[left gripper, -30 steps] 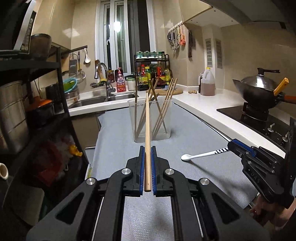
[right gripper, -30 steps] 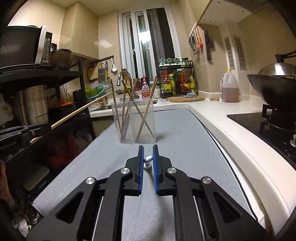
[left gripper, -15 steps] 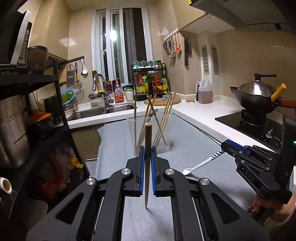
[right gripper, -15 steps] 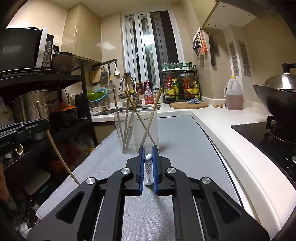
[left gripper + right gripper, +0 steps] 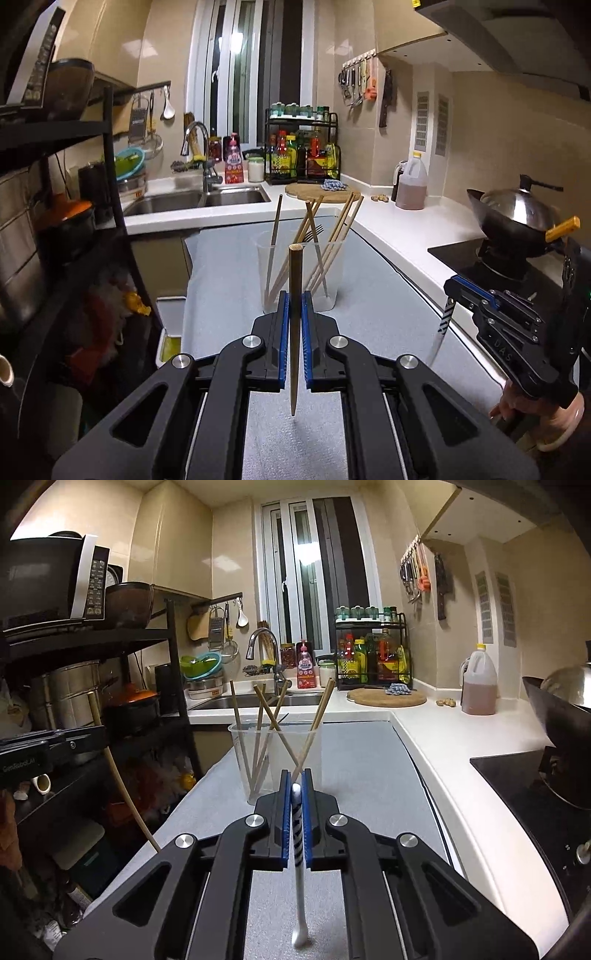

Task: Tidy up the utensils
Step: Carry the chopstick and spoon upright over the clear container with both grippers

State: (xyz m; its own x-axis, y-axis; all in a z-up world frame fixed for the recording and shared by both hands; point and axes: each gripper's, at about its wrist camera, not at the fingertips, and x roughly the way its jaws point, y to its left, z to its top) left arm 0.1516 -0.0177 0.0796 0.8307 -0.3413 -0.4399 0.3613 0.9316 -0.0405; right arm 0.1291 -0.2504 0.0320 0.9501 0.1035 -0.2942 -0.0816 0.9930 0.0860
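Note:
My left gripper (image 5: 294, 301) is shut on a wooden chopstick (image 5: 294, 317), held nearly upright with its thin tip down above the grey mat. Just beyond stands a clear plastic cup (image 5: 301, 273) holding several chopsticks and a fork. My right gripper (image 5: 294, 781) is shut on a white spoon with a black-striped handle (image 5: 298, 849), bowl end hanging down. The cup (image 5: 275, 760) stands right ahead of it. The left gripper's chopstick shows in the right wrist view (image 5: 118, 775); the right gripper shows in the left wrist view (image 5: 448, 288), at right.
A grey mat (image 5: 369, 314) covers the counter. A wok (image 5: 517, 218) sits on the hob at right. A black shelf rack (image 5: 92, 709) with pots stands at left. Sink (image 5: 195, 199), spice rack (image 5: 301, 155) and oil jug (image 5: 410, 184) are at the back.
Both grippers have lifted and tilted. The chopstick swung from pointing forward to nearly upright. The spoon swung from level to hanging bowl-down. The cup looks closer.

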